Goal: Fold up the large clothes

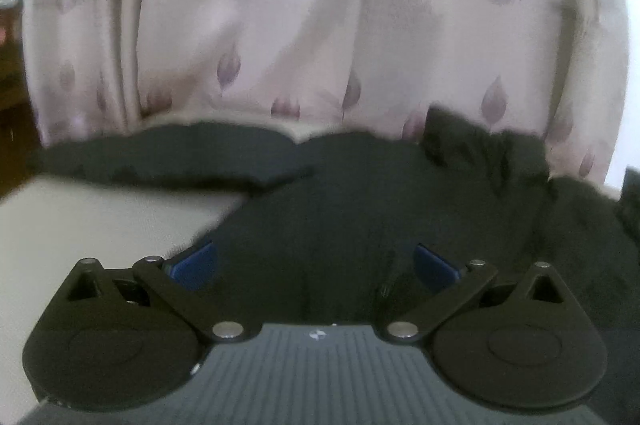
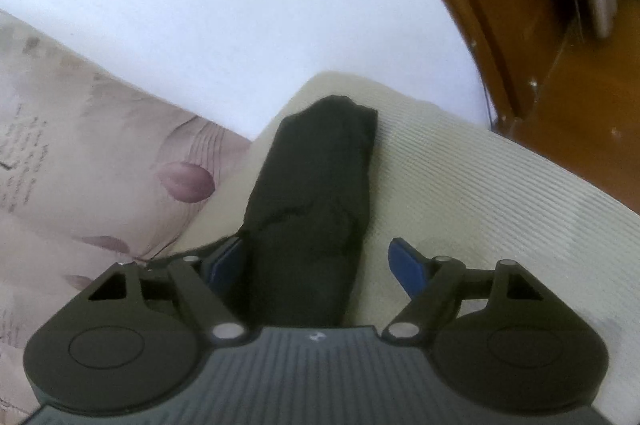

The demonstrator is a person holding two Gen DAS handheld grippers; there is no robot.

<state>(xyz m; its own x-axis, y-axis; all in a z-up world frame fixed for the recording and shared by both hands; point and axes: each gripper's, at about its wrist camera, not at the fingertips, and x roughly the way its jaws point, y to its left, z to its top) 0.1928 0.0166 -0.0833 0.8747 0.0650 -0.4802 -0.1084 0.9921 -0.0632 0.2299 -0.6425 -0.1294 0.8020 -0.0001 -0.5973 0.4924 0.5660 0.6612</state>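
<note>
Before my left gripper (image 1: 314,263), the garment (image 1: 360,217) spreads over the bed (image 1: 100,225), the curtain (image 1: 280,25) hanging behind. A sleeve (image 2: 316,193) lies between my right gripper's (image 2: 320,265) parted jaws, the curtain to their left.

A flowered curtain (image 1: 280,45) hangs ahead of the fingers; a ribbed cream mat (image 2: 480,185) lies beneath them, a wooden frame (image 2: 500,25) beyond.

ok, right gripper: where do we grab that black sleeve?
Near the sleeve base, coming straight down along it. It lies flat and narrow on the cream mat, already running between the open right gripper fingers, so both edges fit. The far cuff seems harder to reach.
</note>
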